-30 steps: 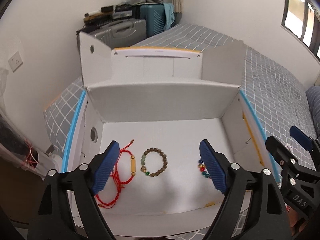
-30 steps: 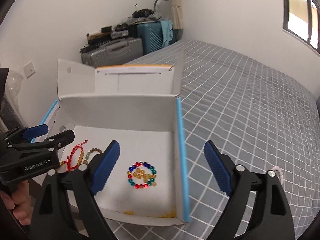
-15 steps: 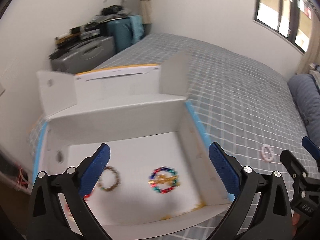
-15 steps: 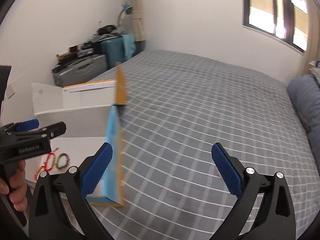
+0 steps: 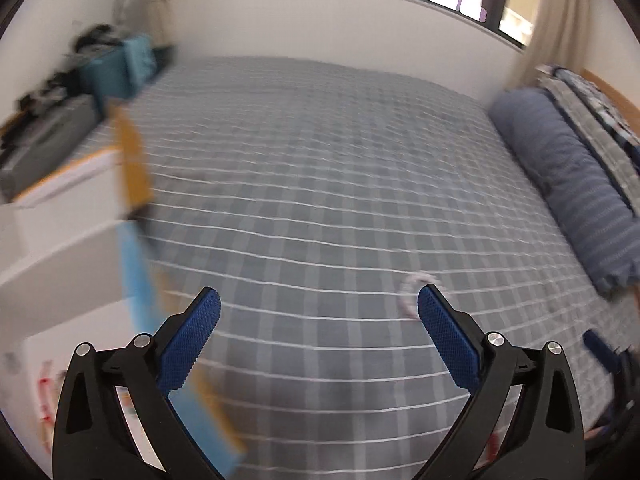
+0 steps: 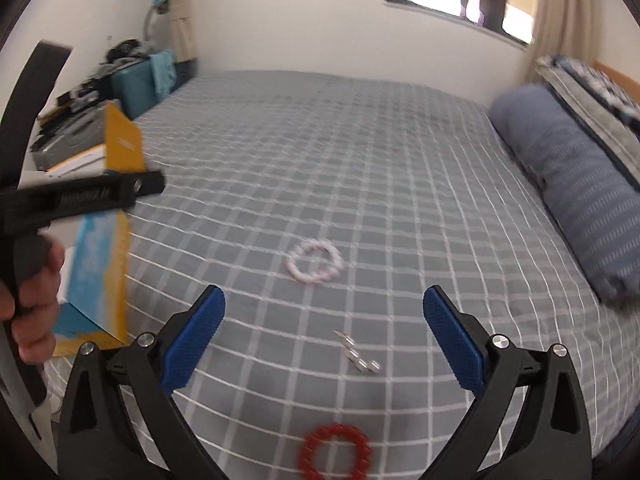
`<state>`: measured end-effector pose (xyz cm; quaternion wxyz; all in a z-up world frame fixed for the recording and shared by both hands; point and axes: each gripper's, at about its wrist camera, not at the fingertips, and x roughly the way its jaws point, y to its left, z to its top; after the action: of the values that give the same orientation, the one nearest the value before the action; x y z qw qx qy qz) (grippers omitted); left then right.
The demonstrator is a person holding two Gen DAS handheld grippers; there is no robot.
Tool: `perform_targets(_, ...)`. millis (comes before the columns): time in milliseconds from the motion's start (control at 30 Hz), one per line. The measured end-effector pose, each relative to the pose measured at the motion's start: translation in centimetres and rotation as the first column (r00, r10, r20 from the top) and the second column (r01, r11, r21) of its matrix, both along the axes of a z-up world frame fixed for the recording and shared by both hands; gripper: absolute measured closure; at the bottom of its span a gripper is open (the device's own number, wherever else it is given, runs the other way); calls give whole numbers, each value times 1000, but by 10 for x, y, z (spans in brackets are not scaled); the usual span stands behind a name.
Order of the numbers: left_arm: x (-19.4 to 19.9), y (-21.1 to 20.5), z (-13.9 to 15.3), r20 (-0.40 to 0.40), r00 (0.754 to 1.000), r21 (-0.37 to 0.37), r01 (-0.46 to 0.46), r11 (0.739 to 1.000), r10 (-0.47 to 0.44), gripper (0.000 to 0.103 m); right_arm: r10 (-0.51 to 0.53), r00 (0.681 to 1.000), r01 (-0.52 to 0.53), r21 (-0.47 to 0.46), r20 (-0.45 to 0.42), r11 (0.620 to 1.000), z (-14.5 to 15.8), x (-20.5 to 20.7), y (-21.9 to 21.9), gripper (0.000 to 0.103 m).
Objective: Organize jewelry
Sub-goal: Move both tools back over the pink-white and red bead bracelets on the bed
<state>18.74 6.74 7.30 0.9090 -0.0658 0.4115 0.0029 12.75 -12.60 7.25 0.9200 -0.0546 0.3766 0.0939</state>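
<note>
**Bracelets ahead of the open right gripper**

Both grippers stood wide open and empty, their jaws having just widened. The red bracelet (image 6: 335,453) lay nearest the right gripper (image 6: 324,338); the metal clasp piece (image 6: 357,353), then the pink bracelet (image 6: 315,265), lay beyond, with the left gripper (image 5: 319,336) alongside.

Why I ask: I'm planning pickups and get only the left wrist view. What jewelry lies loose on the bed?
Observer: A red bead bracelet lies on the bedspread, nearest the right gripper.
Operator: Anything besides the pale bracelet I see?
Observer: A small silver piece lies between the two.
Operator: Is the right gripper free?
Observer: Yes: open, its jaws have just been opening, nothing between them.
</note>
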Motion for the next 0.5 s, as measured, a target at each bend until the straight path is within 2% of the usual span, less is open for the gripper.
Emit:
perform_targets(67,15,-16,-10,-18,999,-22,39,999,-39,6,-22,999,22,4,-28,1000,-11,1,-14,8)
perform_targets(300,51,-57,-40,-38,996,60,80,995,-78,6,-82,991,82,2,-104,997,-47,-7,-48,8)
perform_targets(500,74,-75,-73,-80,992,53,102,993,-97,6,-114,976,118,7,-183,993,-80,-11,-64,8)
